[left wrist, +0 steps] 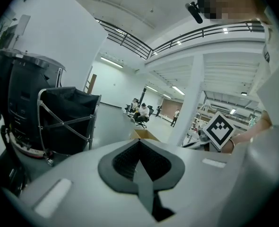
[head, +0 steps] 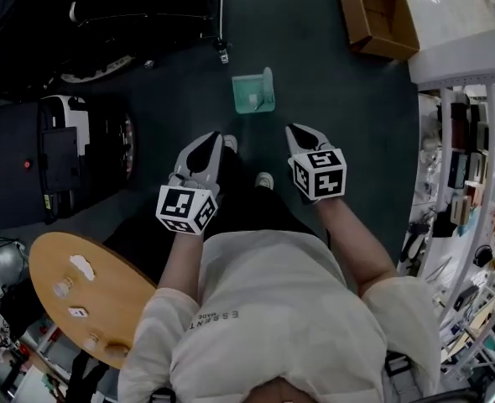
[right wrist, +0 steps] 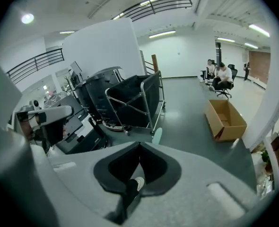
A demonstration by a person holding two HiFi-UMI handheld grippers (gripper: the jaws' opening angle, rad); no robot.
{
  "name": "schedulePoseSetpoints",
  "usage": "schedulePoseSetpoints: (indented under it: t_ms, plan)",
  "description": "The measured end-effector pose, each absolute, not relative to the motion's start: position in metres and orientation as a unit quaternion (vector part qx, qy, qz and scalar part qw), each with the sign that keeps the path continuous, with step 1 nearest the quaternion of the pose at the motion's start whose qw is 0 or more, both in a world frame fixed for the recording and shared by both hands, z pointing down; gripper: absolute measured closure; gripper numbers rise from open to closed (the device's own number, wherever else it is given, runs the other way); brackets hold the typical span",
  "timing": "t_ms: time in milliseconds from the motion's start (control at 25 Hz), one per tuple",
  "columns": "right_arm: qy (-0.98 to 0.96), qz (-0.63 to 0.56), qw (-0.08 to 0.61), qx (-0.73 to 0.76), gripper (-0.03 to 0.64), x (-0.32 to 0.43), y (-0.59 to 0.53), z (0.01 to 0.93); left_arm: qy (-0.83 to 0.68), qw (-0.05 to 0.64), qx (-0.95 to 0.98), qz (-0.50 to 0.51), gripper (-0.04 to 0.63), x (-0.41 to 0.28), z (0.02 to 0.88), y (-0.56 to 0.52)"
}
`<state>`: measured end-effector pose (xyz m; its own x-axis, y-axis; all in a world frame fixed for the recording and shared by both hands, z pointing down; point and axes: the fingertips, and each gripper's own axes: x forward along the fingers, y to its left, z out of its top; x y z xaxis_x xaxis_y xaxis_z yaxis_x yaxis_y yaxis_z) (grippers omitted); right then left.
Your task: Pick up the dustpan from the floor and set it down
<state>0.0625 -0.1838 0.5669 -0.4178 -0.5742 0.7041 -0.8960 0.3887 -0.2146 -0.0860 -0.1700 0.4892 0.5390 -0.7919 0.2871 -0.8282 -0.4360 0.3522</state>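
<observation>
Head view: the green dustpan (head: 253, 93) lies on the dark floor (head: 331, 99), ahead of both your grippers and touching neither. Your left gripper (head: 210, 141) and right gripper (head: 298, 133) both have their jaws pressed together with nothing between them.
</observation>
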Motion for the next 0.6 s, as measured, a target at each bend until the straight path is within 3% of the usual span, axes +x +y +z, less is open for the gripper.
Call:
schedulePoseSetpoints:
  t_ms: [80,400,600]
  plan:
    - [-0.777,0.31,0.277,0.472,0.625,0.056,-0.209,0.582,-0.474,0.235,0.847,0.041,0.578,-0.092,0.499,-0.2]
    - [-0.717,0.383,0.335,0.477,0.442,0.039,-0.28,0.679,-0.452,0.284,0.844,0.058,0.578,-0.107,0.553,-0.296]
    - [-0.68,0.408,0.373,0.482,0.41,0.037,-0.307,0.74,-0.445,0.295,0.842,0.07,0.578,-0.117,0.589,-0.324]
